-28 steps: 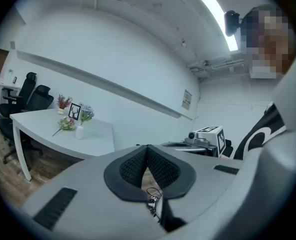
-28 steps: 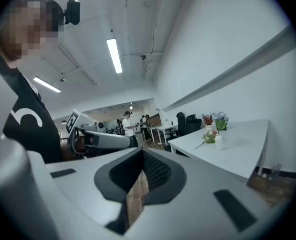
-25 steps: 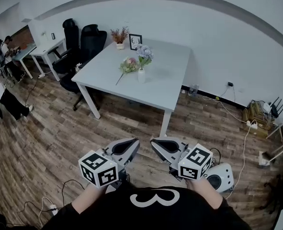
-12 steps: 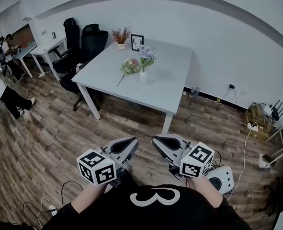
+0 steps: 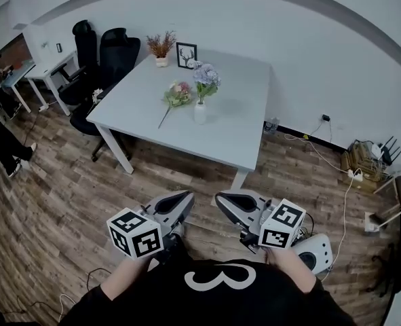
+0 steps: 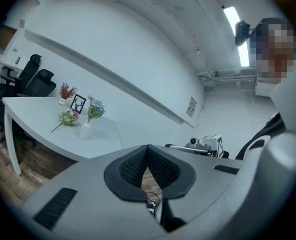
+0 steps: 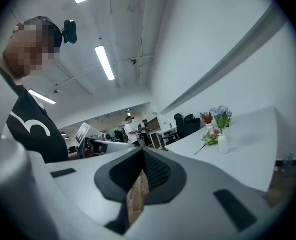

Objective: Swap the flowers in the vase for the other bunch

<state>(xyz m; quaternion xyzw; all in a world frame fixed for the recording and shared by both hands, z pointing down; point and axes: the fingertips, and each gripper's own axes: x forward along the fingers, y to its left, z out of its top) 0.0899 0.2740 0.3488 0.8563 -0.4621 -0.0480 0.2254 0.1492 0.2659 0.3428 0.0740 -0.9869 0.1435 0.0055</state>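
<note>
1. Your grey left gripper (image 5: 180,202) and grey right gripper (image 5: 226,202) are clenched, empty.
2. Well ahead of both: small white vase (image 5: 199,112) holding pale-blue flowers (image 5: 205,77), pink bunch (image 5: 178,94) lying just beside.
3. Approach step, I judge; get closer, then open jaws.

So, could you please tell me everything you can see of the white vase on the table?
The white vase is small, smooth and plain, ceramic by its look, narrowing toward the neck. It stands upright near the middle of the white table and holds pale blue flowers with green leaves. A pinkish bunch lies close beside it, seemingly not touching.
</note>
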